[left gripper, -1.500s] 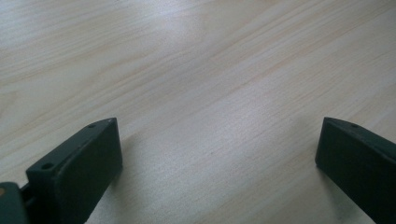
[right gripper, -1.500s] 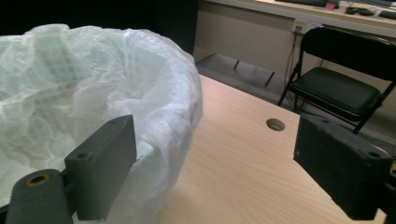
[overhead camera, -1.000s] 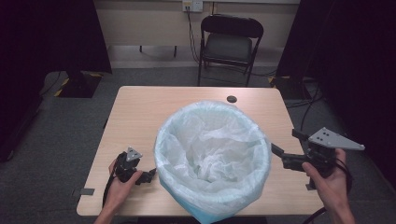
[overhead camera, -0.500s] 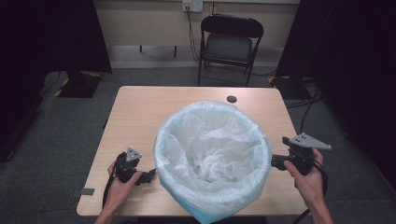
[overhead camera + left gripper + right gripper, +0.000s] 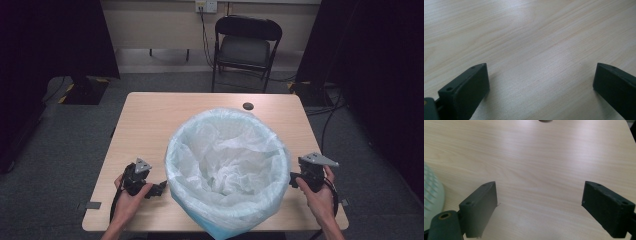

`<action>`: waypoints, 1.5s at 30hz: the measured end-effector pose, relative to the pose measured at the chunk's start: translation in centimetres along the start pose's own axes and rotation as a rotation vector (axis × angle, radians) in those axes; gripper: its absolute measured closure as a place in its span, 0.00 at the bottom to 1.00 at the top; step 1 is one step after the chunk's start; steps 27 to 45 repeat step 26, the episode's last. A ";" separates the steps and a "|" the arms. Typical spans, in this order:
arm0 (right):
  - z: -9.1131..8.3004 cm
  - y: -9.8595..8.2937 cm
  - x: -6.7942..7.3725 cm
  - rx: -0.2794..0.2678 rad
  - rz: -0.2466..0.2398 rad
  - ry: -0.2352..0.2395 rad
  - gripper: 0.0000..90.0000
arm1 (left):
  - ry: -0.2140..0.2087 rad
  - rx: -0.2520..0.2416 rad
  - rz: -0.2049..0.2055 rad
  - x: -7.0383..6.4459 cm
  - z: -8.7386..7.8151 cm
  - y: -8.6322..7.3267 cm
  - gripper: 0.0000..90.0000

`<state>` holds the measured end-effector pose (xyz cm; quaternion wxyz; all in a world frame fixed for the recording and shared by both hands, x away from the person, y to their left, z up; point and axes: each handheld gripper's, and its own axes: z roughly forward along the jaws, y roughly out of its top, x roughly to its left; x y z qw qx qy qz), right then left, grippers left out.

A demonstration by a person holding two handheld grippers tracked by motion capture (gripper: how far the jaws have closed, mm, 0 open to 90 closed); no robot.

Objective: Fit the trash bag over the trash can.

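Black and spread wide, the jaws of the left gripper [image 5: 540, 87] hold nothing; between them lies only the pale wood-grain tabletop [image 5: 529, 37]. In the high view this left gripper [image 5: 159, 189] rests at about 8 o'clock on the table, its jaws aimed toward 3 o'clock at the base of the bin just beside it. The right gripper [image 5: 540, 207] is likewise released, jaws far apart over bare wood, with a sliver of the bin's pale blue latticed wall [image 5: 430, 195] at 9 o'clock of its own view. From above, the right gripper [image 5: 294, 181] sits at 4 o'clock, pointing toward 9 o'clock at the bin. Between them stands the round blue bin lined with a translucent white plastic bag [image 5: 227, 165], upright, its mouth facing up, its long axis vertical. A small dark round disc [image 5: 248, 106] lies at 12 o'clock on the table.
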<state>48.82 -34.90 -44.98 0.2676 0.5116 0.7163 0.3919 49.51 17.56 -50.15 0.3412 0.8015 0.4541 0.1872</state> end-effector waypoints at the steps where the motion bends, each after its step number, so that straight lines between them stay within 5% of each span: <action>1: 0.2 -0.3 -0.1 0.010 0.007 -0.011 0.14 | 0.000 0.004 0.006 0.0 0.0 0.0 0.00; 8: 1.1 -2.3 -0.9 0.065 0.035 -0.028 0.14 | 0.000 0.000 0.000 0.0 0.0 0.0 0.00; 18: 2.1 -4.0 -2.4 0.149 0.081 -0.111 0.15 | 0.000 0.000 0.000 0.0 0.0 0.0 0.00; 45: 2.4 -4.0 -2.2 0.163 0.061 -0.130 0.13 | 0.001 0.001 0.001 0.0 0.0 0.0 0.00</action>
